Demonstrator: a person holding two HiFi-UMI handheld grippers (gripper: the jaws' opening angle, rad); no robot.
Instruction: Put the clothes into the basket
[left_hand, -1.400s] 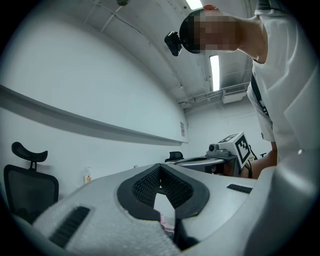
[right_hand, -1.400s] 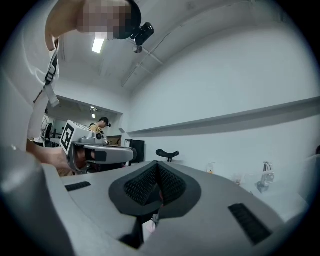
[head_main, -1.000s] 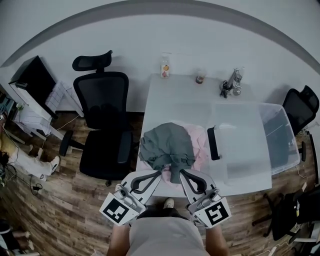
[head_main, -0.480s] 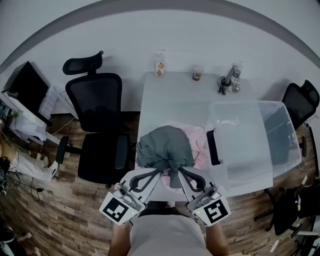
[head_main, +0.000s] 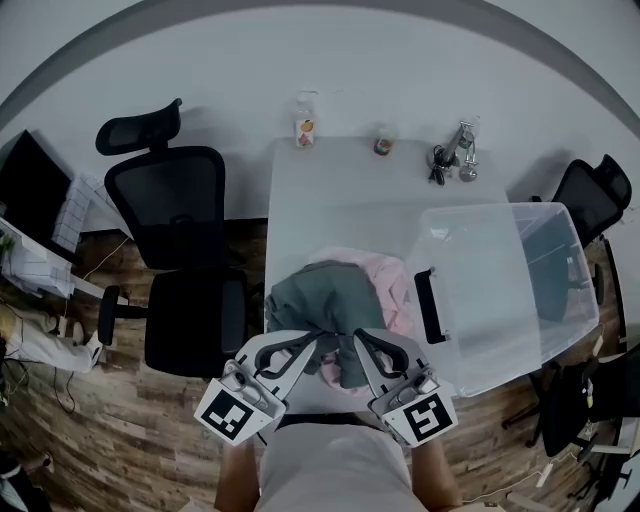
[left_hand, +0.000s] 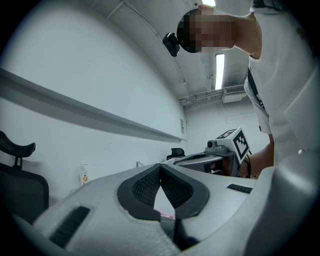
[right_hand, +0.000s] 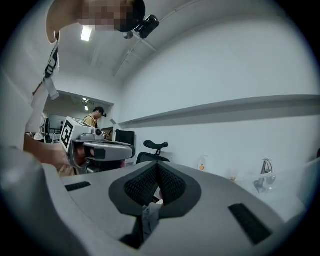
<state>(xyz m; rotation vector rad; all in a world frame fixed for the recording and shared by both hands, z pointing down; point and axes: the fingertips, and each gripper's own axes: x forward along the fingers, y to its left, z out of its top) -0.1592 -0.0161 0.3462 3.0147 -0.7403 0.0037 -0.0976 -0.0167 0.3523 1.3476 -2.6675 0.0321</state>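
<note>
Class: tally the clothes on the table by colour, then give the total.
grey garment: 1
pink garment: 1
Total: 2

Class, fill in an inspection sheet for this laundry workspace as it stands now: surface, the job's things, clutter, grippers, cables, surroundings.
Surface: white table, far edge near a white wall.
Job's things: grey garment lies over a pink garment at the table's near edge. A clear bin stands to their right, with no clothes seen in it.
Clutter: bottle, cup and a small metal object along the far edge.
Grippers: left gripper and right gripper are both shut, apparently pinching the grey garment's near edge.
Cables: nothing seen.
Surroundings: black office chair left of the table, second chair on the right, wood floor.
</note>
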